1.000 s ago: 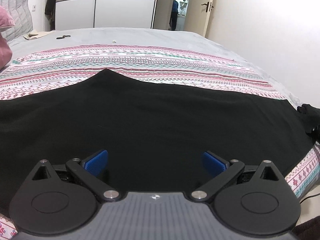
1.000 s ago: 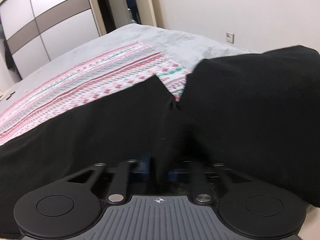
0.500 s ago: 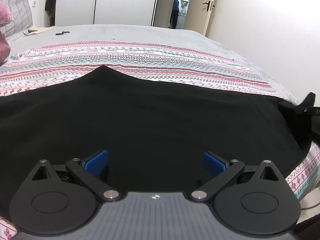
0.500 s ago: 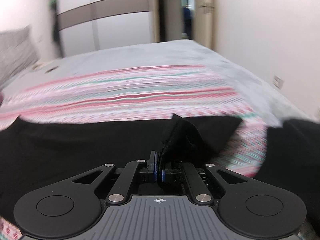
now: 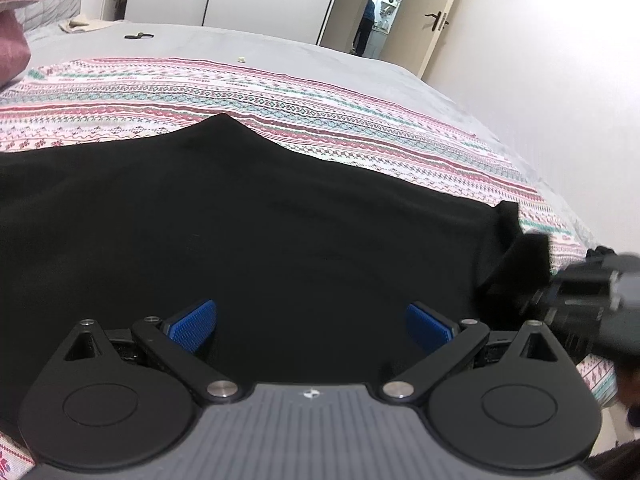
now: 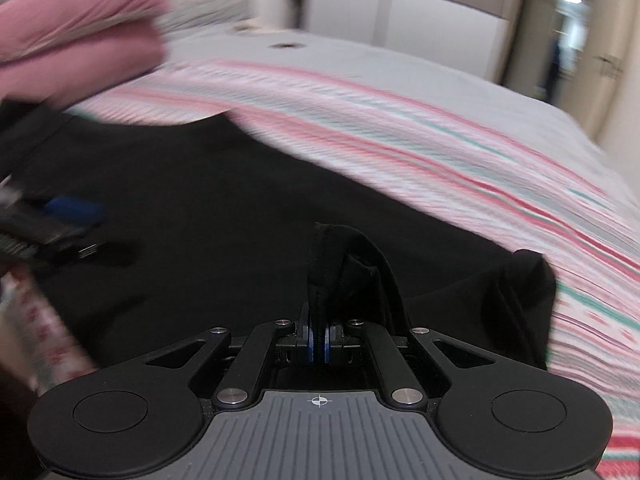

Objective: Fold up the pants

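The pants (image 5: 280, 248) lay spread across the striped blanket (image 5: 320, 120) on the bed (image 5: 280, 48), a broad black sheet, mostly smooth, with one peak jutting toward the far side; the left gripper (image 5: 312, 324) hovered over the near edge, its blue pads (image 5: 192, 324) wide apart and holding nothing; the right gripper (image 6: 318, 338) was clamped on a bunched fold of black cloth, which stood up from its pads; a pink pillow (image 6: 80, 32) sat blurred beyond.
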A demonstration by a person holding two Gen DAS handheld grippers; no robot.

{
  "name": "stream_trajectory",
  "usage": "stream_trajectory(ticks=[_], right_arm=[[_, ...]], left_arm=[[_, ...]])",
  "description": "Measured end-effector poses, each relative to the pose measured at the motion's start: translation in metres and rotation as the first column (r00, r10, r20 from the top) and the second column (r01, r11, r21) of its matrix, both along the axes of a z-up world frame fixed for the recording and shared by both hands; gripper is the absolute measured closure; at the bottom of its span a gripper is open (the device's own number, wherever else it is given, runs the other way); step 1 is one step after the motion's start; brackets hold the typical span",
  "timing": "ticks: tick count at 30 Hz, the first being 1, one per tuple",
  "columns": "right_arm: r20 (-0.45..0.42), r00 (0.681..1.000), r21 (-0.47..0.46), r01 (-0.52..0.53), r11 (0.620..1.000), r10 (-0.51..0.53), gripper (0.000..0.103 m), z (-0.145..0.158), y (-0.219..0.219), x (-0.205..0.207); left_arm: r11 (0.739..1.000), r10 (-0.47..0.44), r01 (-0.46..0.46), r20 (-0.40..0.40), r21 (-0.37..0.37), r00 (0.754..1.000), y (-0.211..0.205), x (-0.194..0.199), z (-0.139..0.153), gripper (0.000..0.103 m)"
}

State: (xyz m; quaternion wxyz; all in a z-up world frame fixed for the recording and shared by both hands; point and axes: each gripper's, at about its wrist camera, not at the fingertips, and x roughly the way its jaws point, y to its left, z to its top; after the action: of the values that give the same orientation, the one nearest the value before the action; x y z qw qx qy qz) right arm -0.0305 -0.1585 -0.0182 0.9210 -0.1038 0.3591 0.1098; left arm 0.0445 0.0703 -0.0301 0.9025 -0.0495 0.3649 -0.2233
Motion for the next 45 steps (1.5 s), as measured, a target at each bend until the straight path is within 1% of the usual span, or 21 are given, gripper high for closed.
stream_trajectory(ticks=[5, 8, 10, 11, 12, 13, 14, 19, 22, 24, 26, 29, 32, 35, 38, 39, 40, 41, 43, 44, 45], right_arm=[[-0.055, 0.984, 0.010, -0.169, 0.986, 0.169, 0.098, -0.011, 0.049, -0.007], [-0.071, 0.974, 0.005, -0.217, 0.976, 0.217, 0.087, -0.012, 0.060, -0.015], [-0.080, 0.968, 0.003, -0.239, 0.971, 0.238, 0.077, -0.010, 0.059, -0.017], [-0.092, 0.964, 0.028, -0.248, 0.968, 0.249, 0.072, -0.007, 0.056, -0.018], [-0.106, 0.961, 0.058, -0.252, 0.966, 0.257, 0.063, -0.004, 0.050, -0.018], [-0.119, 0.958, 0.094, -0.252, 0.963, 0.262, 0.057, 0.000, 0.043, -0.020], [-0.121, 0.957, 0.117, -0.251, 0.961, 0.264, 0.057, 0.005, 0.037, -0.024], [-0.084, 0.968, 0.205, -0.214, 0.955, 0.235, 0.056, 0.028, 0.001, -0.035], [-0.051, 0.983, 0.276, -0.155, 0.949, 0.175, 0.050, 0.041, -0.028, -0.033], [-0.040, 0.992, 0.323, -0.097, 0.941, 0.116, 0.050, 0.047, -0.046, -0.030], [-0.044, 0.998, 0.359, -0.029, 0.933, 0.048, 0.049, 0.049, -0.066, -0.026], [-0.069, 0.996, 0.330, 0.081, 0.940, -0.062, 0.049, 0.044, -0.082, -0.016], [-0.106, 0.986, 0.261, 0.153, 0.953, -0.130, 0.049, 0.027, -0.089, -0.002], [-0.122, 0.981, 0.215, 0.176, 0.961, -0.152, 0.049, 0.012, -0.094, 0.006], [-0.139, 0.977, 0.179, 0.185, 0.966, -0.161, 0.050, -0.002, -0.096, 0.019], [-0.149, 0.976, 0.170, 0.184, 0.968, -0.159, 0.054, -0.006, -0.096, 0.022], [-0.154, 0.977, 0.168, 0.175, 0.970, -0.150, 0.065, -0.009, -0.095, 0.024], [-0.153, 0.979, 0.169, 0.161, 0.972, -0.135, 0.071, -0.009, -0.093, 0.023], [-0.166, 0.978, 0.190, 0.155, 0.969, -0.124, 0.089, -0.004, -0.091, 0.024], [-0.171, 0.978, 0.222, 0.159, 0.962, -0.122, 0.093, -0.002, -0.092, 0.026], [-0.170, 0.979, 0.260, 0.157, 0.953, -0.116, 0.093, 0.002, -0.093, 0.026]], left_arm=[[1.000, 0.001, -0.001, -0.008, -0.029, 1.000, 0.005, 0.000, 0.002, 0.000], [0.998, -0.024, 0.023, -0.019, -0.052, 1.000, 0.005, 0.001, 0.002, 0.000], [0.995, -0.051, 0.048, -0.037, -0.086, 0.998, 0.004, 0.001, 0.001, 0.000], [0.993, -0.064, 0.059, -0.044, -0.102, 0.997, 0.003, 0.002, 0.001, 0.000], [0.991, -0.078, 0.071, -0.050, -0.117, 0.996, 0.003, 0.002, 0.002, 0.000], [0.987, -0.096, 0.089, -0.052, -0.130, 0.994, 0.001, 0.001, 0.002, 0.000], [0.984, -0.116, 0.108, -0.050, -0.139, 0.992, 0.000, 0.001, 0.003, 0.001], [0.965, -0.226, 0.223, -0.002, -0.141, 0.974, -0.014, -0.007, 0.008, 0.002], [0.945, -0.300, 0.302, 0.032, -0.123, 0.953, -0.023, -0.017, 0.012, 0.002], [0.933, -0.342, 0.346, 0.052, -0.096, 0.938, -0.032, -0.024, 0.013, 0.002], [0.921, -0.385, 0.388, 0.068, -0.045, 0.921, -0.041, -0.031, 0.012, 0.002], [0.907, -0.421, 0.418, 0.076, 0.061, 0.904, -0.056, -0.040, 0.006, 0.005], [0.896, -0.431, 0.420, 0.059, 0.143, 0.900, -0.068, -0.044, -0.003, 0.011], [0.898, -0.415, 0.403, 0.038, 0.177, 0.909, -0.072, -0.041, -0.011, 0.016], [0.905, -0.403, 0.391, 0.041, 0.166, 0.914, -0.071, -0.039, -0.011, 0.020], [0.907, -0.400, 0.389, 0.039, 0.158, 0.916, -0.070, -0.039, -0.011, 0.023], [0.910, -0.397, 0.387, 0.036, 0.148, 0.917, -0.069, -0.038, -0.011, 0.026], [0.911, -0.394, 0.386, 0.034, 0.142, 0.918, -0.068, -0.038, -0.012, 0.027], [0.914, -0.391, 0.384, 0.033, 0.133, 0.920, -0.069, -0.039, -0.011, 0.037], [0.916, -0.389, 0.383, 0.029, 0.122, 0.921, -0.067, -0.038, -0.011, 0.041], [0.919, -0.384, 0.379, 0.025, 0.111, 0.923, -0.067, -0.038, -0.010, 0.050]])
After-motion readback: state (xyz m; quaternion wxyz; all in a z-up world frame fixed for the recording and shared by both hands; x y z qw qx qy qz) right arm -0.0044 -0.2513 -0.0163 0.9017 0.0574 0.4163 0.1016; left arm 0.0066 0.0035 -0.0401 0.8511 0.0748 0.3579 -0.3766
